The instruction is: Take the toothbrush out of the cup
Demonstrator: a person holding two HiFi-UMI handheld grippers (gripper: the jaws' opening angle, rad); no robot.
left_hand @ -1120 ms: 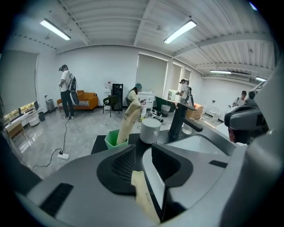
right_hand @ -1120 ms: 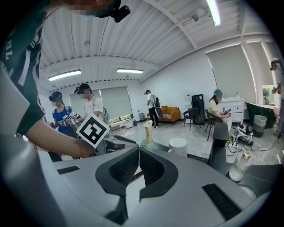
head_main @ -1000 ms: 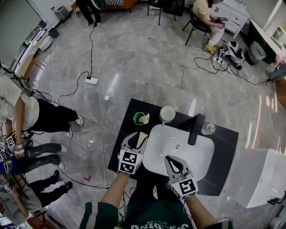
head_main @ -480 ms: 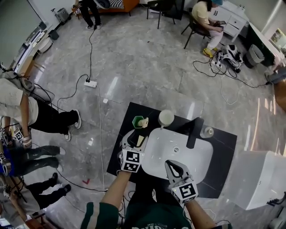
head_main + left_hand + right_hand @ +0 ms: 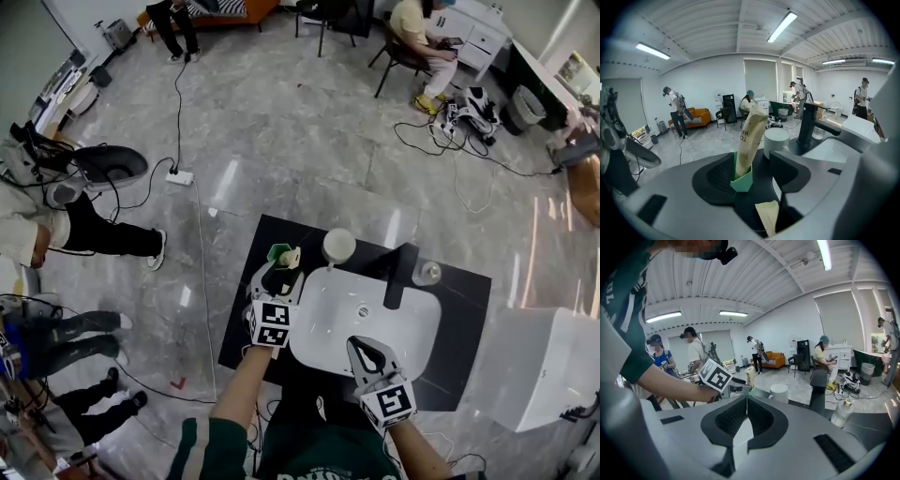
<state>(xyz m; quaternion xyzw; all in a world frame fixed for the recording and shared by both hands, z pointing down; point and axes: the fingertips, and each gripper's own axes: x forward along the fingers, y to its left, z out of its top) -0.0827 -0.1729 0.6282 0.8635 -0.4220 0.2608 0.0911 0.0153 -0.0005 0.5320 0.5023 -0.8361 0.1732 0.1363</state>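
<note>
A small green cup (image 5: 278, 253) stands at the back left of the black counter (image 5: 246, 323). A toothbrush in a beige paper wrapper (image 5: 292, 255) leans upright in it. My left gripper (image 5: 277, 274) points at the cup with its jaws open. In the left gripper view the cup (image 5: 742, 177) and wrapped toothbrush (image 5: 752, 133) sit between the black pads (image 5: 717, 174), and neither pad touches them. My right gripper (image 5: 362, 343) hovers over the sink's front rim, shut and holding nothing; its pads (image 5: 736, 416) meet at the tip.
A white sink (image 5: 403, 328) fills the counter's middle, with a black faucet (image 5: 398, 272) behind it. A white round cup (image 5: 338, 245) and a clear bottle (image 5: 427, 273) stand at the back. A beige paper packet (image 5: 768, 216) lies on the counter under my left jaws. People stand on the floor to the left.
My left gripper has moved forward to the green cup and its jaws have spread wider. The beige packet seen between them earlier now lies beneath them. The right gripper has stayed put.
</note>
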